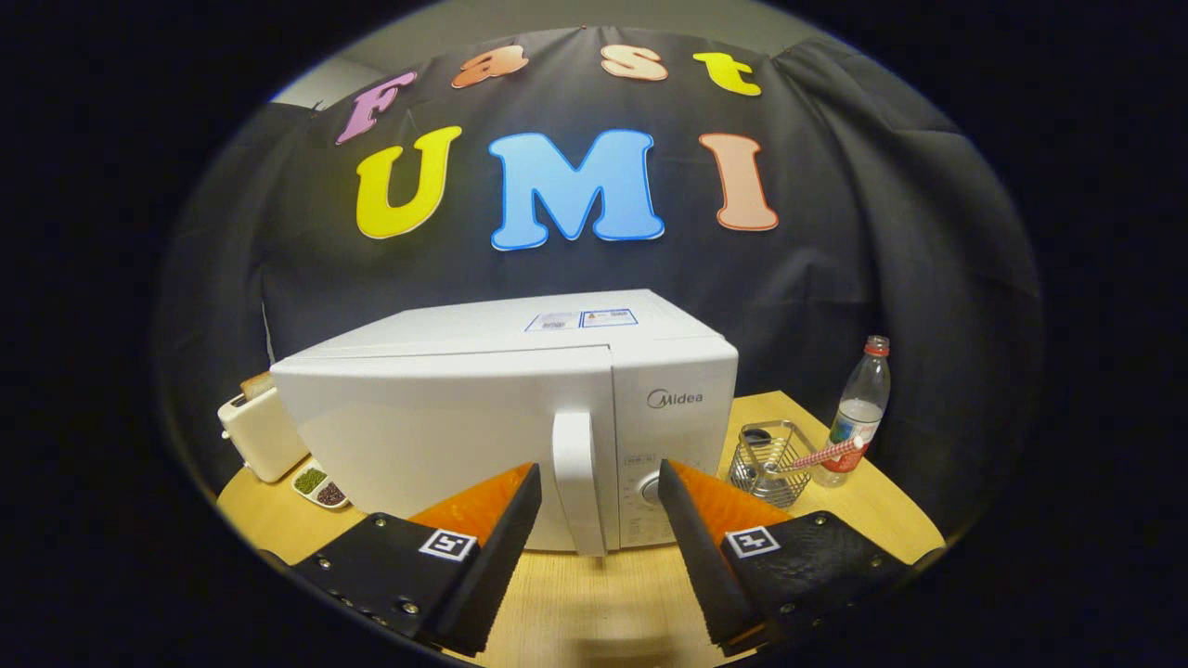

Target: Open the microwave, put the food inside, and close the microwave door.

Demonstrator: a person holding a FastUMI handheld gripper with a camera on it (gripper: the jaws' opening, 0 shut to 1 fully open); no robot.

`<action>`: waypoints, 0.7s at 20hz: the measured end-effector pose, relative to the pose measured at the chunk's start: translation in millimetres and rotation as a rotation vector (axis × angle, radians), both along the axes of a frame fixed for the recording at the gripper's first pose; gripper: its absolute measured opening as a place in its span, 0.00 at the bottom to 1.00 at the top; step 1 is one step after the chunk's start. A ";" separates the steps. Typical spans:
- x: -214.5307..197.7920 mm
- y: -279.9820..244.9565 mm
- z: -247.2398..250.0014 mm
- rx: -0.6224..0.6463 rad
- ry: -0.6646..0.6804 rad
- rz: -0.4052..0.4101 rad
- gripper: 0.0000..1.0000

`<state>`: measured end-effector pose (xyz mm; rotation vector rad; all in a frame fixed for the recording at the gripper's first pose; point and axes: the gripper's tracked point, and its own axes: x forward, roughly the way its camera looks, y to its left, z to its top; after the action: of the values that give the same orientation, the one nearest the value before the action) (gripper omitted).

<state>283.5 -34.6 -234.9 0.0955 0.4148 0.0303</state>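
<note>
A: Where does the microwave [464, 408] stand, and what are the tongs [599, 487] doing?

B: It sits on the desk [594, 594] just ahead of me, door shut; my tongs are released, fingers spread wide and gripping nothing, with the upright door handle [577, 482] showing in the gap between the tips.

A: How will the door handle?

B: I judge it a stiff, hinged panel, light to swing but held by a catch; the smooth plastic handle looks slippery, so I would clench across its middle and pull straight back; the oven seems heavy enough to stay put, though a hard tug could drag it.

A: What surrounds it?

B: A wire basket [770, 459] and a plastic bottle [858, 408] stand to the right, near the control side; a toaster [260, 431] and a small dish of beans [320, 487] sit to the left, where the door may sweep; I cannot tell which item is the food.
</note>
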 end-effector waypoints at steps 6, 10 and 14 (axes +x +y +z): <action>13.0 10.7 -22.3 0.043 0.054 0.005 0.65; 15.8 19.3 -21.8 -0.020 0.031 0.029 0.38; 15.1 16.2 -22.0 -0.069 0.026 0.042 0.28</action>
<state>298.6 -18.4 -256.9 0.0190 0.4438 0.0565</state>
